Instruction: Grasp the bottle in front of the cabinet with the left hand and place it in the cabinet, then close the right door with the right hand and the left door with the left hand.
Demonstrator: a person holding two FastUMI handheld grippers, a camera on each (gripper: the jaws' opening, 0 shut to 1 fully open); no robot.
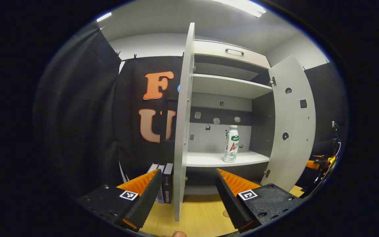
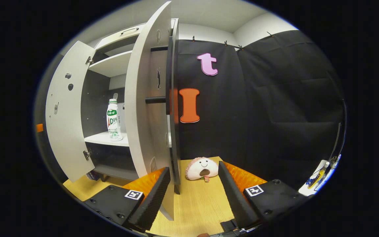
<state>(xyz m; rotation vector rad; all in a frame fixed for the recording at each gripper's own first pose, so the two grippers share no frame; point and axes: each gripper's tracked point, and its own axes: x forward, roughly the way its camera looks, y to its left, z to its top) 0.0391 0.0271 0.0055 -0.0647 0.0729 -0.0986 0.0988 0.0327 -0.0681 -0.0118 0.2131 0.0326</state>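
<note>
The white bottle [image 1: 231,144] with a green and red label stands upright on the lower shelf [image 1: 209,159] of the grey cabinet, to the right of its middle; it also appears in the right gripper view as the bottle [image 2: 113,120]. Both doors are swung open. The left door [image 1: 183,125] stands edge-on just beyond my left gripper [image 1: 189,194], which is open and holds nothing. The right door [image 1: 293,121] hangs open at the far right. In the right gripper view the right door [image 2: 145,108] stands close ahead, its lower edge between the fingers of my open right gripper [image 2: 194,189].
Several books [image 1: 164,184] stand on the wooden table [image 1: 202,214] left of the cabinet. A plush toy [image 2: 202,169] with a smiling face lies on the table [image 2: 202,204] by the black cloth wall. An upper shelf [image 1: 229,86] and a drawer with a handle [image 1: 235,51] sit above.
</note>
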